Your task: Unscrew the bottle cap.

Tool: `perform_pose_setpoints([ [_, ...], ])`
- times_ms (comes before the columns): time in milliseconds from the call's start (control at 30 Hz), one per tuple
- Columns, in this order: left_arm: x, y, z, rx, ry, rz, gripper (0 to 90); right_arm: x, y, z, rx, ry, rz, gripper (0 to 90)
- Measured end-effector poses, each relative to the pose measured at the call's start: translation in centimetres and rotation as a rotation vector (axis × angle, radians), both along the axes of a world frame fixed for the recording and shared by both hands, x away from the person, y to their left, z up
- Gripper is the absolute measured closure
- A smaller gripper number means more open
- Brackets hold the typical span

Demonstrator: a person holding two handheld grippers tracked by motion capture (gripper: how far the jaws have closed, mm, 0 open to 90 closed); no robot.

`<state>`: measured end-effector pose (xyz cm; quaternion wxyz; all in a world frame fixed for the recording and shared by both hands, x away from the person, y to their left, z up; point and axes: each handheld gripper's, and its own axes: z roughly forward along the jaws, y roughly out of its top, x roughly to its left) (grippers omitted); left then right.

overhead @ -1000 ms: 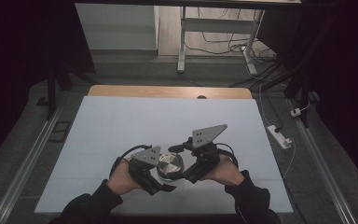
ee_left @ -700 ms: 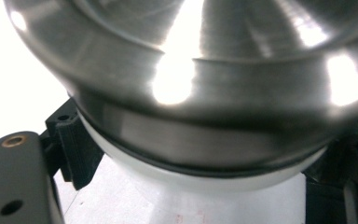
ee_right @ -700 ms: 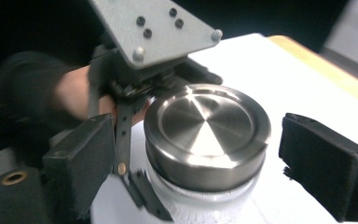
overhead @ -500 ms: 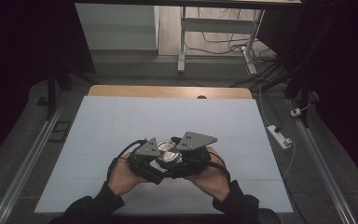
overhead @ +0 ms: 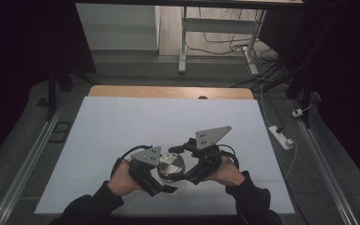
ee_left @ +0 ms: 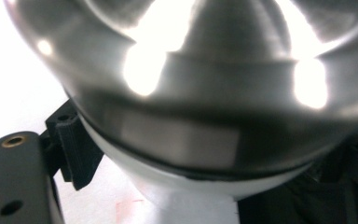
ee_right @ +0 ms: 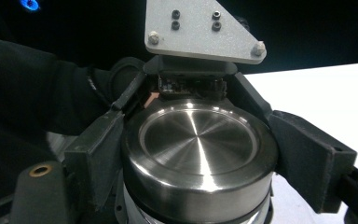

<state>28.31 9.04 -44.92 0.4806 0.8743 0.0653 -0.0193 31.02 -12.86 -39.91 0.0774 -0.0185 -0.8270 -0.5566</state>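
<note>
While both hands work at the near edge of the counter (overhead: 122,122), a white sheet covers most of its top and a strip of wood shows at the far side. Near the front centre stands a jar: white body (ee_right: 135,205), dark seam, brushed steel lid (overhead: 170,165) on top.

Left gripper (overhead: 155,174): comes in from the person's left, low against the jar. In the left gripper view the steel lid (ee_left: 191,70) bulks large and blurred, with one of its fingers (ee_left: 72,140) at the jar's side. Cannot tell from these pictures whether this pair is clamped or merely resting alongside.

Right gripper (ee_right: 200,154): its fingers (ee_right: 307,158) stand on either side of the lid (ee_right: 200,140), pads against the rim, closed on it. Grey plate of the left gripper sits just behind the lid in that view.

Judgement: looks like a lid twist, body braced by the left, lid turned by the right.

Risks:
- Polished steel rim is slick; pads may slip round it if the clamp is light.
- If the left brace is loose, the whole jar turns with the lid.
- The two grippers sit very close; a turn could knock one against the other.
- Jar stands near the front edge; a sideways jerk could tip it toward the person.
</note>
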Motion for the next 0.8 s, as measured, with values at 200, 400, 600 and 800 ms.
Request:
perform_pose_setpoints([
  [200,0.6,0.6,-0.2,0.041,-0.007,0.197,15.5,-1.2,0.5,1.6,-0.116,-0.102,-0.229,7.6],
  [400,0.6,0.3,-0.2,0.068,-0.018,0.261,15.6,-2.0,2.3,0.7,-0.179,-0.139,-0.363,14.8],
  [600,0.6,0.0,-0.5,0.101,-0.03,0.225,15.6,-1.8,2.6,-0.1,-0.177,-0.146,-0.361,18.9],
  [800,0.9,0.2,-1.0,0.085,-0.005,0.138,15.6,-0.9,1.9,-0.7,-0.142,-0.075,-0.261,19.5],
])
